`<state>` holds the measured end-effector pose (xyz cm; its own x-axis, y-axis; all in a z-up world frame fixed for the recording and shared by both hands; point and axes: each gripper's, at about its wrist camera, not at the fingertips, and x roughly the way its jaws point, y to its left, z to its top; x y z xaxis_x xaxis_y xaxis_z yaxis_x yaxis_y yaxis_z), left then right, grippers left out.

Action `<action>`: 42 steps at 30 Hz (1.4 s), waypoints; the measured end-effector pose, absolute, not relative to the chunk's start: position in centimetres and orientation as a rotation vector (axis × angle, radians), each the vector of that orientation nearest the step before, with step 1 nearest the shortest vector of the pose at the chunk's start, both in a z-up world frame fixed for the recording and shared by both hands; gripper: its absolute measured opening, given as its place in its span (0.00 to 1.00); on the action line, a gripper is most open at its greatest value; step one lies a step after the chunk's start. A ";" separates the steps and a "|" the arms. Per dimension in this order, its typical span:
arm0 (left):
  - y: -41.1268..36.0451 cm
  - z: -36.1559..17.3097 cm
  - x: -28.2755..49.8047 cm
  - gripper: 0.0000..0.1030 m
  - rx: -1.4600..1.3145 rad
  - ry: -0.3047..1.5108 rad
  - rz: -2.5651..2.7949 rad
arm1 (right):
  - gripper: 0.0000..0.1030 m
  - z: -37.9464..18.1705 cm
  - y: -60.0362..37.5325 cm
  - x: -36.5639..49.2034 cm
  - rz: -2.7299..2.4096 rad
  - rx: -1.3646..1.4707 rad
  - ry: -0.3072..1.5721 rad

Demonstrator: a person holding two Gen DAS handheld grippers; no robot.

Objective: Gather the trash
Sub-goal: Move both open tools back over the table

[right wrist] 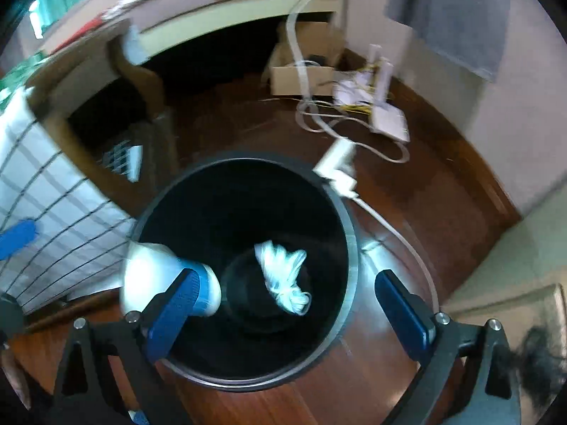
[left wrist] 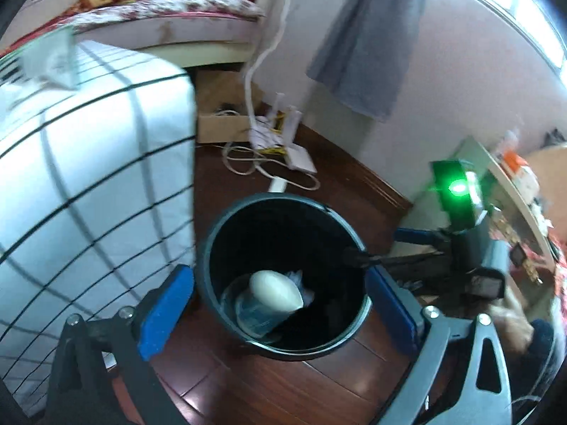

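Both grippers hang over a black round trash bin (left wrist: 283, 272) standing on a dark red wooden floor (left wrist: 269, 393).

**Clearances.** The bin's left rim sits just beside the hanging edge of a white bed cover with a black grid pattern (left wrist: 92, 184). To the bin's far side, bare floor runs to a tangle of white cables (left wrist: 248, 163), a white router (left wrist: 301, 157) and an open cardboard box (left wrist: 219, 124) near the wall. A grey cloth (left wrist: 365, 42) hangs against that wall.

**Jaws.** The left gripper (left wrist: 280, 315) has its jaws spread wide, the blue pads flanking the bin mouth, nothing between them. The right gripper (right wrist: 294, 308) likewise has its jaws wide apart and grips nothing.

**Bin contents.** In the left wrist view, a white rounded object (left wrist: 274, 292) lies over a clear plastic container (left wrist: 251, 313) at the bin bottom, with crumpled white plastic just behind. In the right wrist view, a knotted white plastic bag (right wrist: 283, 276) is inside the bin; whether it rests or is in the air cannot be told owing to blur.

**View differences.** Only the right wrist view shows a white object with a blue band (right wrist: 166, 276) at the bin's left rim, partly behind the left jaw pad, and a white power adapter (right wrist: 336, 168) at the far rim. Only the left wrist view shows the other gripper's green-lit body (left wrist: 457, 191).
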<state>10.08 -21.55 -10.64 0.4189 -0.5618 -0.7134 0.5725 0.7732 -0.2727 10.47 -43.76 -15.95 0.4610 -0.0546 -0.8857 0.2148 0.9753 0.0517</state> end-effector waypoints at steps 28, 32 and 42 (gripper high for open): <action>-13.2 -5.4 7.9 0.99 0.038 0.748 -0.343 | 0.99 -5.6 -36.7 7.6 -0.122 0.032 0.850; -11.3 -4.3 7.8 0.99 0.029 0.723 -0.297 | 0.99 -3.6 -34.5 7.9 -0.076 0.019 0.803; -5.4 -1.8 8.3 0.99 -0.010 0.658 -0.183 | 0.99 0.8 -28.2 9.6 0.017 0.007 0.674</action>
